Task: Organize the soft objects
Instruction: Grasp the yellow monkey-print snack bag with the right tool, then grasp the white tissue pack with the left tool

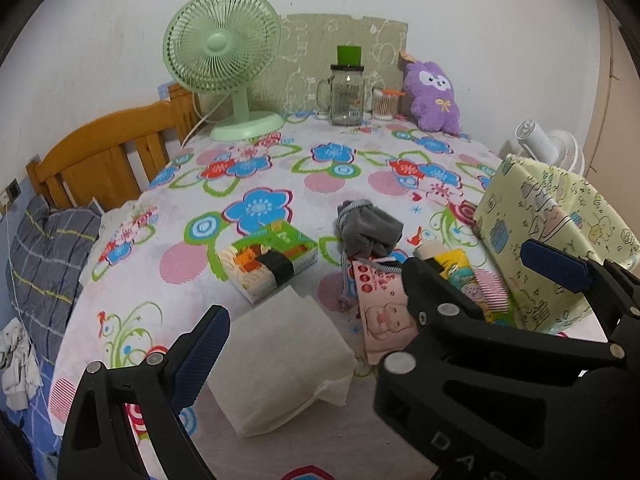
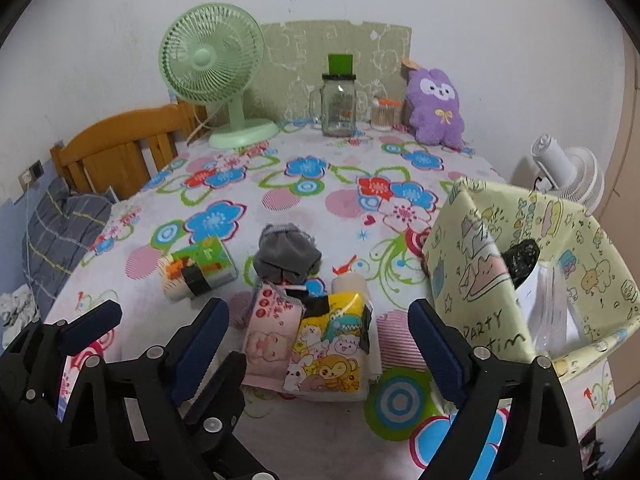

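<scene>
1. Nearest my left gripper [image 1: 320, 344] lies the white tissue pack [image 1: 280, 364], flat on the flowered cloth between the spread jaws; nothing is held, so I judge this the pick in hand
2. I lower squarely over the pack's short sides and close gently, since a soft pack buckles if pinched at a corner
3. Beyond it sit the green snack box [image 1: 270, 262] and the grey sock bundle [image 1: 366, 230], well apart from the pack, so I keep my fingers clear of both
4. My right gripper [image 2: 320, 348] hovers open and empty over the pink baby pack [image 2: 269, 336] and the yellow cartoon pack [image 2: 332, 354], which touch
5. Rightmost stands the yellow fabric bin [image 2: 480, 264], my likely drop target; I approach over its near wall
</scene>
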The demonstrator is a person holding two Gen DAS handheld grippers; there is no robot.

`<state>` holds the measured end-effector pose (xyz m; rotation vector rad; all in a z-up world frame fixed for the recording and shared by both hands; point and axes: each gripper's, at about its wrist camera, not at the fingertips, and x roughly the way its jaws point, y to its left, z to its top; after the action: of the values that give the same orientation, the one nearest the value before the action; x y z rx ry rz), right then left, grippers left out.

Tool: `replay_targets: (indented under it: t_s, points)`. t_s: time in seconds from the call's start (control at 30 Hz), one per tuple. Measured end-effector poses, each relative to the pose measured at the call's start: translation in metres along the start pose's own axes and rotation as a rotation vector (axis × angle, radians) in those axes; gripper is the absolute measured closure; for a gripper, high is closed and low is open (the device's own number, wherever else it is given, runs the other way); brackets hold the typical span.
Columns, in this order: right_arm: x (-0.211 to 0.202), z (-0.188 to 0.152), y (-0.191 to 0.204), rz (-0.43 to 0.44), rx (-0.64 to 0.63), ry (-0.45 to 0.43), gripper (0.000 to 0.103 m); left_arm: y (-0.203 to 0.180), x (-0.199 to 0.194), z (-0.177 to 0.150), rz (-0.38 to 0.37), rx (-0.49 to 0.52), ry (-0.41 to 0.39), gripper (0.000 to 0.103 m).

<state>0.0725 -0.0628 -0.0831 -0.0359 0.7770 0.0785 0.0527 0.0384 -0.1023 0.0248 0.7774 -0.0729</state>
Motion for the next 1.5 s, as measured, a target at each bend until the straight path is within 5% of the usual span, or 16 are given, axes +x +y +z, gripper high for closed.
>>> replay_targets:
  t_s: [0.37, 0.53, 0.8, 0.9, 1.5]
  points:
    - [0.030, -0.013, -0.004, 0.003, 0.010, 0.092, 0.022, -0.003, 0.025, -0.011, -0.005, -0.008, 0.066, 0.007]
    - [0.042, -0.016, -0.004, 0.023, 0.022, 0.141, 0.037, -0.004, 0.031, -0.013, -0.002, 0.004, 0.084, 0.007]
    - [0.040, -0.016, -0.003, 0.043, 0.021, 0.136, 0.048, -0.002, 0.030, -0.011, -0.041, -0.011, 0.085, 0.005]
    - [0.035, -0.013, 0.000, 0.013, 0.006, 0.119, 0.071, -0.001, 0.026, -0.010, 0.011, -0.007, 0.064, 0.007]
    - [0.024, -0.006, 0.027, 0.050, -0.049, 0.065, 0.074, 0.029, 0.021, -0.011, 0.074, -0.065, 0.051, 0.007]
